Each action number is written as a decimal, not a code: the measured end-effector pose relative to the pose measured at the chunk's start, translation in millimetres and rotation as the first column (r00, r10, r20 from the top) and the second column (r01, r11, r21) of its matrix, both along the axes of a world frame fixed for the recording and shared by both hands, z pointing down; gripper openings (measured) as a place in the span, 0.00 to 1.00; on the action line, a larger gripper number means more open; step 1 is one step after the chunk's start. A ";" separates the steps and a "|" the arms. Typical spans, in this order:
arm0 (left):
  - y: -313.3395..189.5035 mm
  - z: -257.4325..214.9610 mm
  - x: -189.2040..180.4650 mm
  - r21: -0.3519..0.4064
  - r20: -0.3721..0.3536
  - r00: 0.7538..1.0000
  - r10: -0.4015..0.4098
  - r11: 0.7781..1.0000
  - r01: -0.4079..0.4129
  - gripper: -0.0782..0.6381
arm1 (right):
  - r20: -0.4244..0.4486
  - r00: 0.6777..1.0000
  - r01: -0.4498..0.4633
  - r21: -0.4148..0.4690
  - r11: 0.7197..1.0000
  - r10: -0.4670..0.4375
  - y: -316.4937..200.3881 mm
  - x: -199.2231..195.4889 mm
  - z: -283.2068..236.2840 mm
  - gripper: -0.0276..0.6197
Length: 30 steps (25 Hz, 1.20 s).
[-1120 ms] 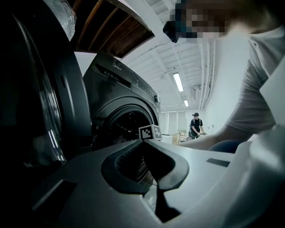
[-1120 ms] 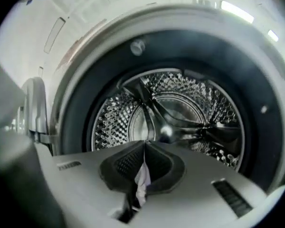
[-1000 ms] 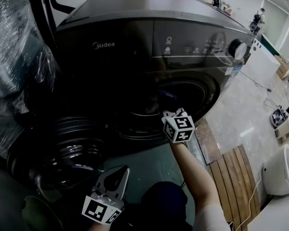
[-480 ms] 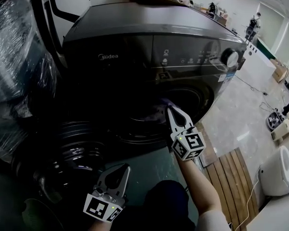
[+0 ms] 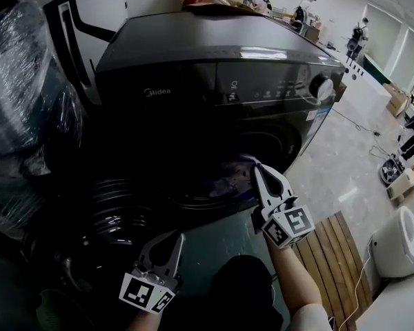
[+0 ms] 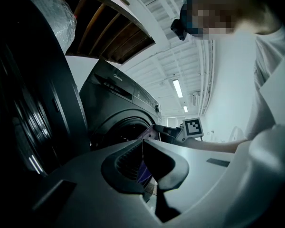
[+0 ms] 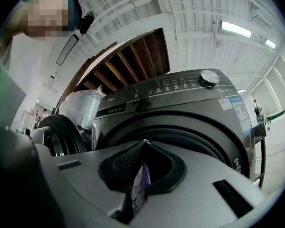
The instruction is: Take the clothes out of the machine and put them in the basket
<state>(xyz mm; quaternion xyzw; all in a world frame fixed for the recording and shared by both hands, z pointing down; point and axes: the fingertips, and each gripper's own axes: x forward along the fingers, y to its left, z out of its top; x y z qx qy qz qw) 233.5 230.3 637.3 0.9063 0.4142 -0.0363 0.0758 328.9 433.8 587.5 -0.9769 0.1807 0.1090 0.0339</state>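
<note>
The right gripper (image 5: 258, 168) has its 2 jaws pinching a purple garment (image 5: 229, 183) with a pale pattern. In the right gripper view the cloth sits squeezed in the slot just below the meeting tips. Compared with 1 second ago, this gripper has drawn back out of the drum opening (image 5: 265, 140) of the dark washing machine (image 5: 214, 67). Then its marker cube (image 5: 290, 226) sat right at the mouth and the jaws were buried in the dark. Now the cube lies lower and further right in the head view, and both white jaws show full length in front of the opening. The garment has come with it: 1 second ago only a faint purple patch showed inside the mouth, and now a longer stretch runs from the jaw tips down and left over the lower rim of the opening, the rest lost in the dark drum. The left gripper (image 5: 177, 237) sits at about the same spot, low in front of the open round door (image 5: 103, 219), well apart from the cloth. Its jaws are pressed together at the tips. A thin bluish strip shows in the gap beneath them in the left gripper view, and I cannot tell what it is.
</note>
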 end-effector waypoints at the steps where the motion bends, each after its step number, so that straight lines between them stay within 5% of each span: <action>1: -0.7 -1.1 0.2 0.000 -0.001 1.000 0.000 1.000 0.000 0.14 | -0.005 1.000 -0.007 -0.004 1.000 0.007 0.6 -6.5 -6.1 0.06; 17: 6.2 -17.3 7.0 -0.005 -0.040 0.999 0.024 1.000 -0.024 0.14 | -0.035 0.999 0.005 0.049 0.999 -0.003 18.3 -88.0 -38.5 0.06; 30: 36.3 -58.3 43.3 0.036 0.004 1.000 0.007 0.999 -0.008 0.14 | 0.018 0.996 0.093 -0.006 0.996 -0.093 21.2 -97.8 -58.4 0.06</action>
